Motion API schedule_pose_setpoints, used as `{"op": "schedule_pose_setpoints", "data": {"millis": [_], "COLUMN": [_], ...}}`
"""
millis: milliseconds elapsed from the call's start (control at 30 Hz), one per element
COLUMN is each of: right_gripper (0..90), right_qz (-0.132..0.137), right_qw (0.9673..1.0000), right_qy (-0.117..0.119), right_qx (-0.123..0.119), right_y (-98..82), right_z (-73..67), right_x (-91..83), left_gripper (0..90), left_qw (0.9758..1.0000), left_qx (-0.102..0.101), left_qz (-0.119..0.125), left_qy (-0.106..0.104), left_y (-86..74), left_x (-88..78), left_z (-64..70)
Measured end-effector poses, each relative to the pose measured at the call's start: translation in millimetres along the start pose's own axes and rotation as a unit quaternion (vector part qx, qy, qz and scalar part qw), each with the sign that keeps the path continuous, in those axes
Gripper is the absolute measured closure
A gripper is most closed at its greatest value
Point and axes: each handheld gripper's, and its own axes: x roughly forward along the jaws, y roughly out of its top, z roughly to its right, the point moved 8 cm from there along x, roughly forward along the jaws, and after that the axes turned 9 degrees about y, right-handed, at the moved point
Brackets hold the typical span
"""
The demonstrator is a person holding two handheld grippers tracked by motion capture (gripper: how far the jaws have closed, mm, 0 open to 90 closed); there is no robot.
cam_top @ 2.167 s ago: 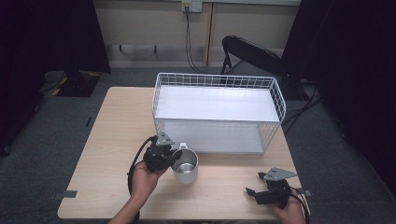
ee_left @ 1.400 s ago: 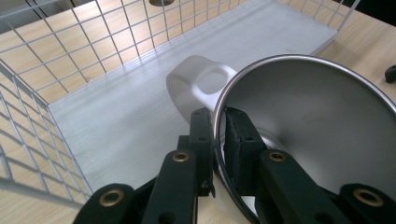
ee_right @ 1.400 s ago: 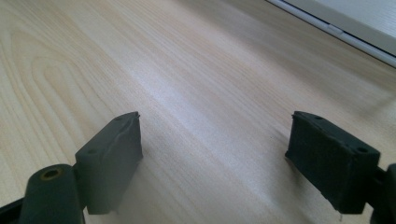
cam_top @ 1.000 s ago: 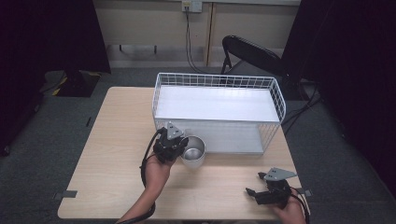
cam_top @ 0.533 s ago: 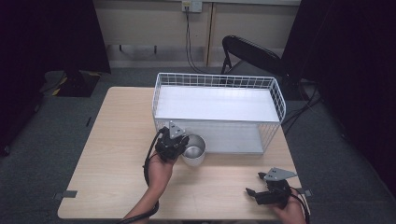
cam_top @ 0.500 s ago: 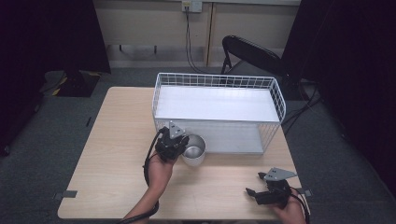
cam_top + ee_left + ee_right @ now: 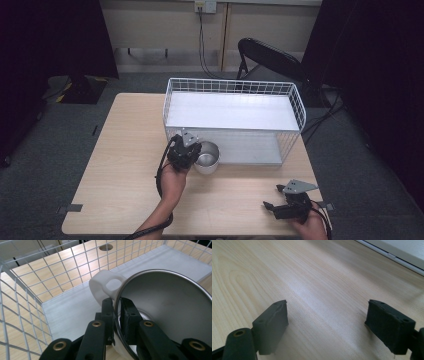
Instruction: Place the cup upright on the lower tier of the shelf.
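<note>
A steel cup (image 7: 208, 157) with a white outside and a white handle (image 7: 105, 285) sits at the open front left of the white wire rack (image 7: 230, 82). My left gripper (image 7: 195, 153) is shut on the cup's rim beside the handle. In the left gripper view, one pad is inside the cup (image 7: 165, 302) and the other outside, with the left gripper (image 7: 117, 303) tilting the cup over the rack's grey floor plate (image 7: 72, 312). My right gripper (image 7: 270, 206) rests near the table's front right edge. It stands open over bare wood, with nothing between the jaws of the right gripper (image 7: 327, 315).
The rack has a white upper shelf (image 7: 232, 111) and wire walls (image 7: 25, 290) behind the cup. It takes up the far middle of the wooden table (image 7: 125, 150). A black folding chair (image 7: 270, 55) stands behind the table.
The left gripper carried the cup away from the person to the rack's front. Over the last half second it has hardly shifted. The right gripper stayed put.
</note>
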Motion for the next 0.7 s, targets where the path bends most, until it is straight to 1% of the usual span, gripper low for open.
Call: {"op": "schedule_pose_setpoints", "data": {"millis": [167,200,233,333,367,400,467,567,667,700], "right_gripper": [16.9,16.9,16.8,16.8,16.9,16.9,16.9,16.9,16.9,16.9], "right_qz": [0.0,0.0,0.0,0.0,0.0,0.0,0.0,0.0,0.0,0.0], "right_qw": [1.0,1.0,1.0,1.0,1.0,1.0,1.0,1.0,1.0,1.0], "right_qy": [0.0,0.0,0.0,0.0,0.0,0.0,0.0,0.0,0.0,0.0], "right_qx": [0.0,0.0,0.0,0.0,-0.001,-0.001,-0.001,-0.001,-0.001,0.0], "right_y": [0.0,0.0,0.0,0.0,0.0,0.0,0.0,0.0,0.0,0.0], "right_z": [0.0,0.0,0.0,0.0,0.0,0.0,0.0,0.0,0.0,0.0], "right_x": [0.0,0.0,0.0,0.0,0.0,0.0,0.0,-0.1,0.0,0.0], "left_gripper": [82.0,82.0,82.0,82.0,82.0,82.0,82.0,82.0,81.9,81.8], "left_qw": [1.0,0.9999,1.0,0.9999,0.9998,0.9998,0.9998,0.9998,0.9998,0.9998], "left_qx": [-0.004,-0.007,-0.007,-0.002,-0.007,-0.007,-0.001,-0.006,-0.006,-0.01], "left_qz": [0.003,0.006,0.004,0.003,0.004,0.004,0.001,0.0,0.002,0.001], "left_qy": [0.005,0.006,0.005,0.015,0.016,0.016,0.017,0.019,0.02,0.019], "left_y": [1.6,2.3,2.8,3.4,3.5,3.5,2.8,2.5,3.0,3.2], "left_x": [1.2,1.5,1.4,2.5,3.2,3.2,3.9,5.4,6.7,8.1], "left_z": [-1.5,-1.9,-2.3,-4.6,-4.3,-4.3,-5.5,-5.8,-5.4,-4.9]}}
